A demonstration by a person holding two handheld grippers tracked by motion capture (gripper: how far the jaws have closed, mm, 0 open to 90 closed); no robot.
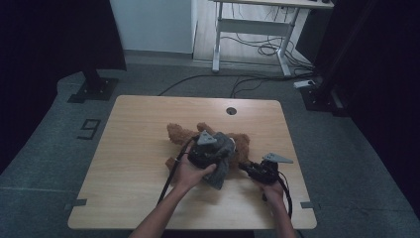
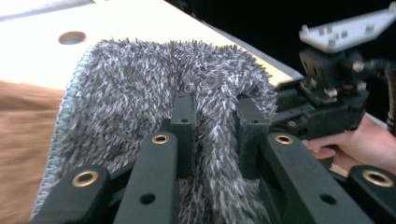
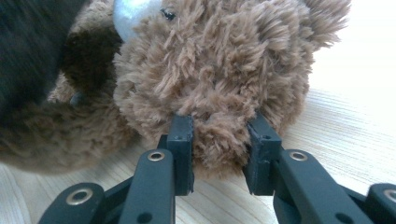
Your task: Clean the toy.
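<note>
A wooden tabletop (image 1: 133,163) carries a brown plush bear (image 1: 181,134), which lies on its side just ahead of both tools, partly draped by a shaggy grey cloth (image 1: 225,166). The bear's body reaches away beyond the left tool (image 1: 208,148), while its round head (image 3: 219,79) sits directly in front of the right tool (image 1: 257,171), resting on the wood. The cloth hangs over the bear between the two tools, bunched up under the left one. In the left gripper view, the left tool (image 2: 215,126) is clamped on a raised fold of the grey cloth, the pile bulging up and over both jaws. In the right gripper view, the right tool (image 3: 219,135) pinches a tuft of brown fur at the lower edge of the bear's head, jaws narrow and pressed into the plush. A hand (image 1: 190,173) grips each tool from the near edge.
</note>
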